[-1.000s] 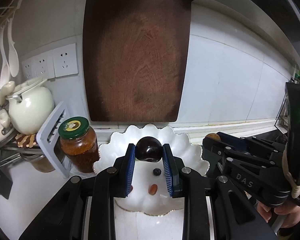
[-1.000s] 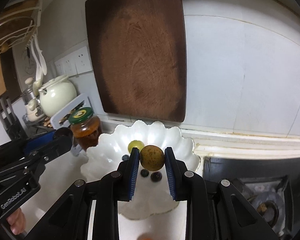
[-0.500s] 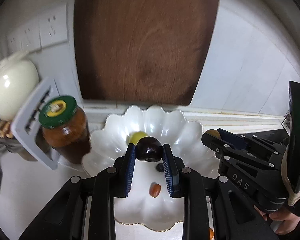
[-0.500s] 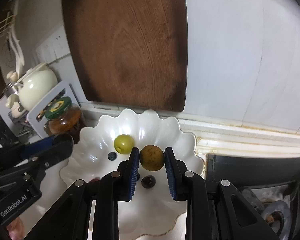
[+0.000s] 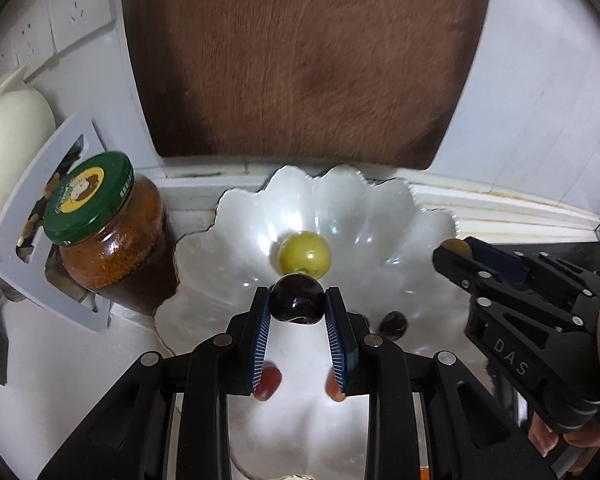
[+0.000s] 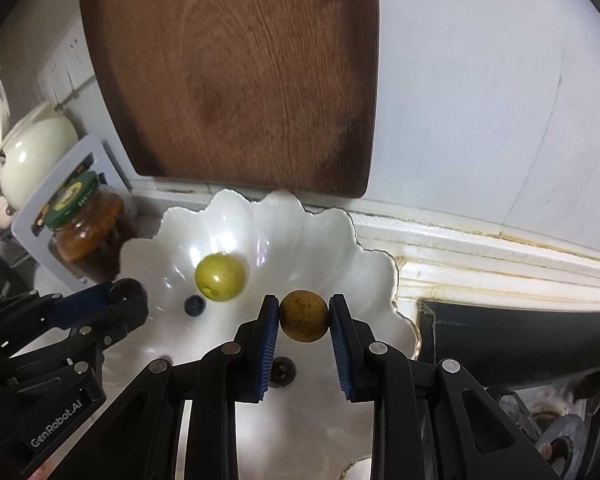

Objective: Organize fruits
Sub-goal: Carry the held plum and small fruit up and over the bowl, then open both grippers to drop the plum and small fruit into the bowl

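**Two fruits held above the scalloped bowl**

The left gripper has its blue pads closed snugly on a dark plum, narrow gap, no slack. The right gripper pinches a speckled yellow-brown fruit the same way. Both hang over the white scalloped bowl, which sits tight against the base of the wall, its back rim just under the leaning wooden cutting board.

Room is short on the left: a green-lidded jar stands just beside the bowl's rim, with a white rack behind it. On the right side the bowl's edge lies near a dark stove surround. Between the two grippers the middle of the bowl is open, apart from a green fruit just beyond the plum, a blueberry beside it, a small dark fruit and two reddish pieces nearer the front (partly hidden by the fingers).

Compared with a second ago, both grippers have moved closer in and lower over the bowl; the board now fills the top of each view, and the green fruit, earlier hidden behind the plum, is plainly seen.
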{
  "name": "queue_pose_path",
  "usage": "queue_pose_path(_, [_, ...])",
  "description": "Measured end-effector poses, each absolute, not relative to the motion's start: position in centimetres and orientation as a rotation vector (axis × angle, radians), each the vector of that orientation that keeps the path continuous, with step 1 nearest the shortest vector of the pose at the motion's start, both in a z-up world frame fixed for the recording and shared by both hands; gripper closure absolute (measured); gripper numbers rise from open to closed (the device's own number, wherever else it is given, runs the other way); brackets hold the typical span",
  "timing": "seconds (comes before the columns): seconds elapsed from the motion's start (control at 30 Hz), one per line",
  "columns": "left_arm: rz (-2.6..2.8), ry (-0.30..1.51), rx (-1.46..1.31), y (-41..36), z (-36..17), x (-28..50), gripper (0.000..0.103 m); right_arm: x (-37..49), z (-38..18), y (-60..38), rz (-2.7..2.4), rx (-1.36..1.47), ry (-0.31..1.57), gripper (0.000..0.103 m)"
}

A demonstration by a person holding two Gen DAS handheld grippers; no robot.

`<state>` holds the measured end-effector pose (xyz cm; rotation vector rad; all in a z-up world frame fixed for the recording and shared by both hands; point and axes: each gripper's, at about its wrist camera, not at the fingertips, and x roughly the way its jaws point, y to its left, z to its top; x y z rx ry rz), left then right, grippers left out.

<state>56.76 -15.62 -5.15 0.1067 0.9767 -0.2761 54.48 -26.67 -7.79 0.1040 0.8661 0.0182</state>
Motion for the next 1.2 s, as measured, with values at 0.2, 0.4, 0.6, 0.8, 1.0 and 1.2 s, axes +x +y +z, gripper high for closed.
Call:
queue_pose_path(0.2, [-0.269,1.021,0.093,-15.6,-6.0,57.5,0.070,55.3,-8.7,-26.8,0.015,0.109,0.904,0.071])
queue_pose_path(0.4, [-0.250,0.996,0.116,-15.6,-5.2,57.0,0.049,54.7,-8.5,-27.2,-0.012,0.122,0.906,0.060])
queue_pose_path(0.6, [-0.236,0.942,0.147,-14.9,-3.5,55.3,0.041,52.6,-7.2,-27.1,-0.019,0.102,0.871,0.060])
queue_pose_path(0.8, [-0.238,0.863,0.157,-13.9,-1.8,53.1,0.037,49.8,-5.3,-26.5,0.005,0.084,0.814,0.060])
queue_pose_path(1.0, [-0.226,0.793,0.179,-12.9,-0.5,50.7,0.032,47.1,-3.6,-26.1,0.003,0.082,0.762,0.060])
queue_pose_path(1.2, [-0.244,0.726,0.210,-12.4,0.8,48.2,0.029,44.9,-2.6,-25.4,-0.007,0.071,0.736,0.060])
